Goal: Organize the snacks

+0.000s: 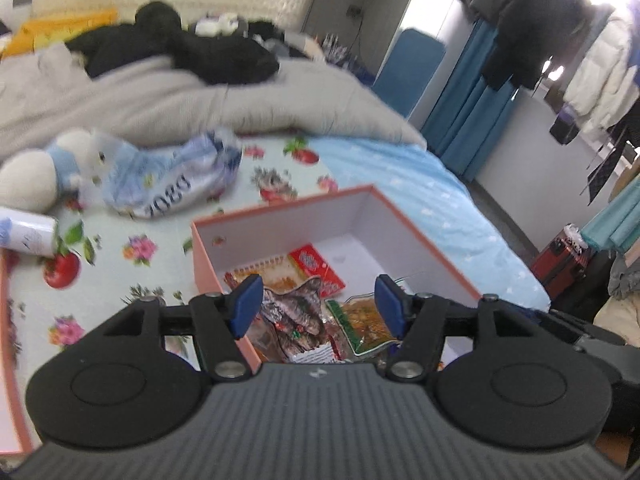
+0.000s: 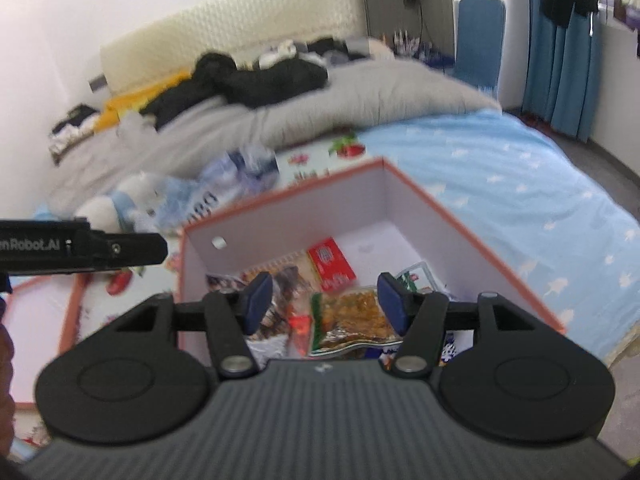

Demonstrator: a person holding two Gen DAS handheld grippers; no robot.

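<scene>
Both the left gripper [image 1: 318,306] and right gripper [image 2: 326,302] are hovering, jaws apart, with the snack-filled box [image 1: 280,224] lying just beyond their jaws.

The pink cardboard box [image 1: 420,236] looked matt and smooth inside; the crinkled foil snack packets [image 1: 296,316] within shone glossy, and the floral cloth bedsheet [image 1: 132,264] appeared soft.

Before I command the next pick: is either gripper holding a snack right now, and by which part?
Nothing is held. The left gripper and right gripper are both open and empty above the pink cardboard box of snack packets.
</scene>
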